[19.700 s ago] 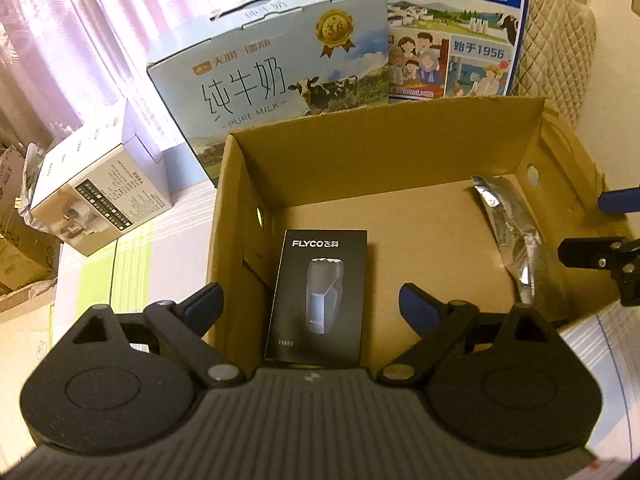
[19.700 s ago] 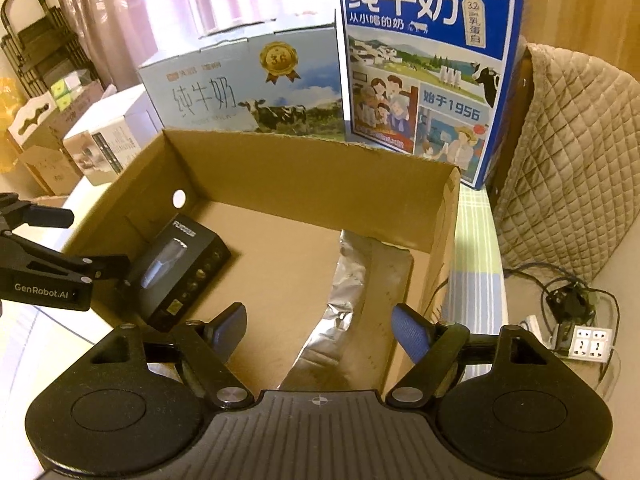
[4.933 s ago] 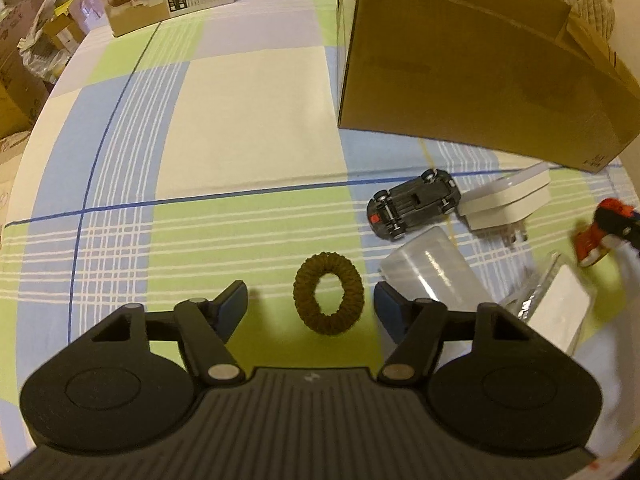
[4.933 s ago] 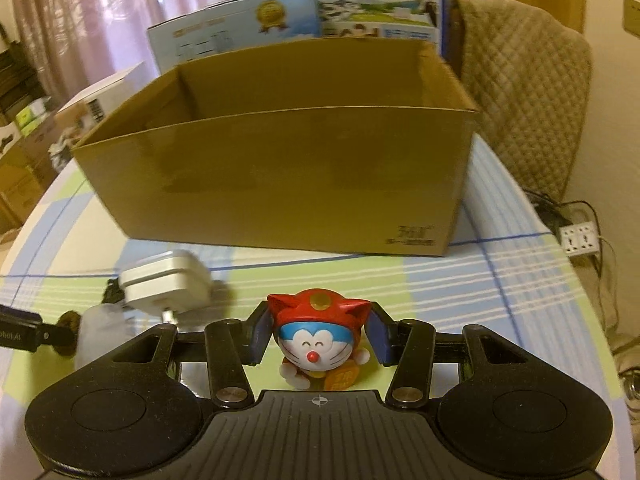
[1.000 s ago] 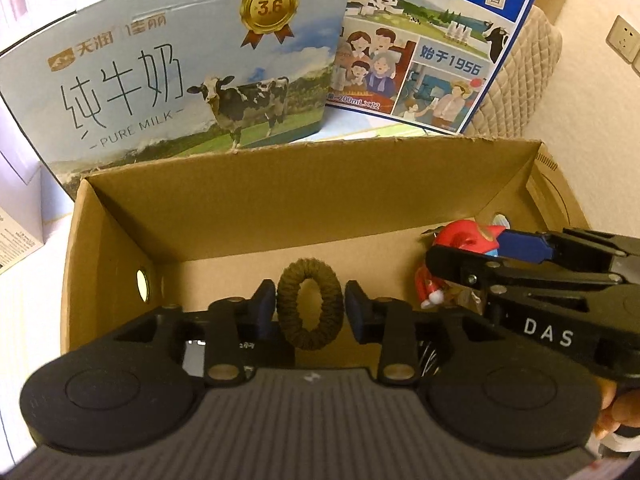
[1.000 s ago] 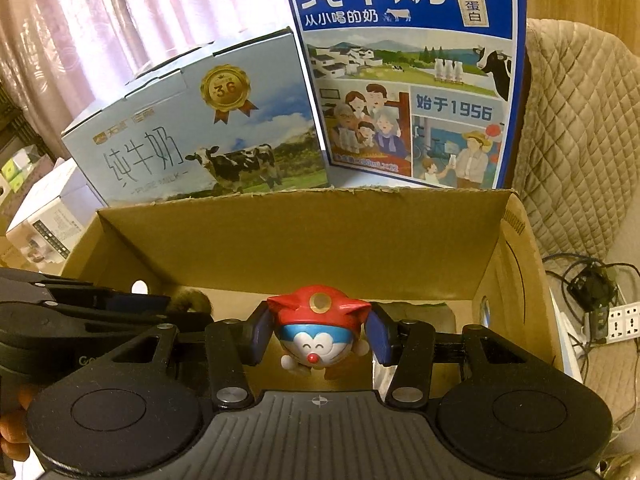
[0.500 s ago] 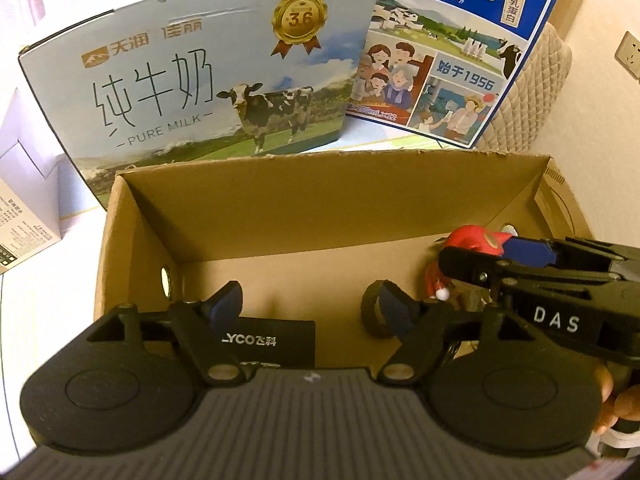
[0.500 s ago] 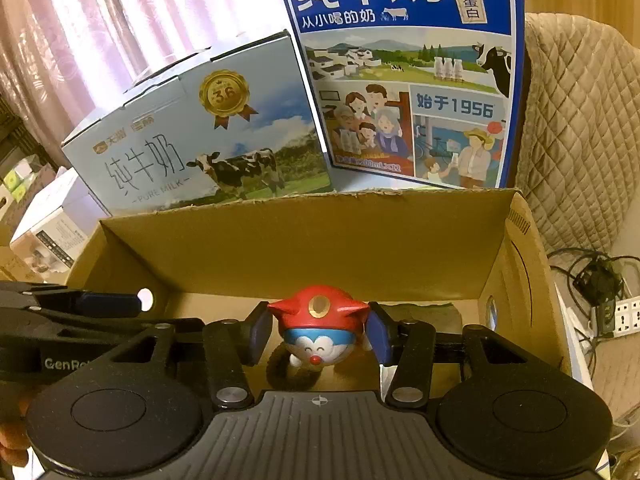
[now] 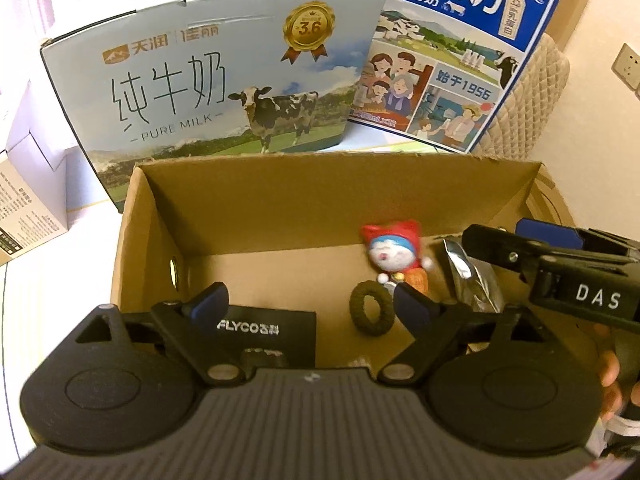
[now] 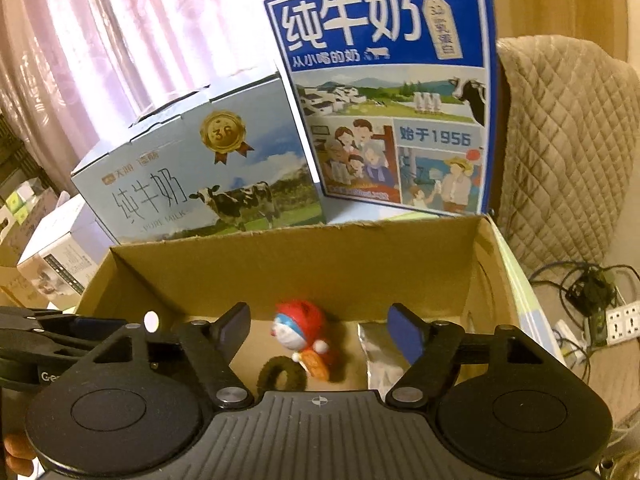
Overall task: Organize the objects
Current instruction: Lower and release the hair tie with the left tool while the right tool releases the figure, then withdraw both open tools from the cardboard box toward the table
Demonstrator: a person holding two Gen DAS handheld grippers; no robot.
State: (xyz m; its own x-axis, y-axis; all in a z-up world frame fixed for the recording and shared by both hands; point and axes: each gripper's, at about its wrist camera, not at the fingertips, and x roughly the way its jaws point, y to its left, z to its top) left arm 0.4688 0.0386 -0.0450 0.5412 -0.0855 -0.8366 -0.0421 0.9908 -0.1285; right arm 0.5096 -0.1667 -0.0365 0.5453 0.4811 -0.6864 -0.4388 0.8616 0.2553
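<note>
Both grippers hang over an open cardboard box (image 9: 320, 196) (image 10: 320, 272). My left gripper (image 9: 312, 300) has its jaws opening, with nothing between them. On the box floor beside its right finger lies a brown hair tie (image 9: 372, 310) (image 10: 280, 374). My right gripper (image 10: 320, 330) also has its jaws opening; the red-capped blue cat figurine (image 10: 304, 334) (image 9: 394, 252) is blurred below them, tilted and free of the pads, by the hair tie. A black FLYCO box (image 9: 264, 334) and a silver foil pouch (image 9: 472, 276) (image 10: 378, 354) lie in the box too.
Two milk cartons stand behind the box: a pale blue one (image 9: 216, 92) and a dark blue one (image 10: 392, 100). A white carton (image 9: 28, 196) is at the left. A quilted chair back (image 10: 560, 160) and a power strip with cables (image 10: 608, 320) are at the right.
The left jaws spread and the hair tie dropped to the box floor. The right jaws then spread and the figurine left them, falling into the box beside the hair tie.
</note>
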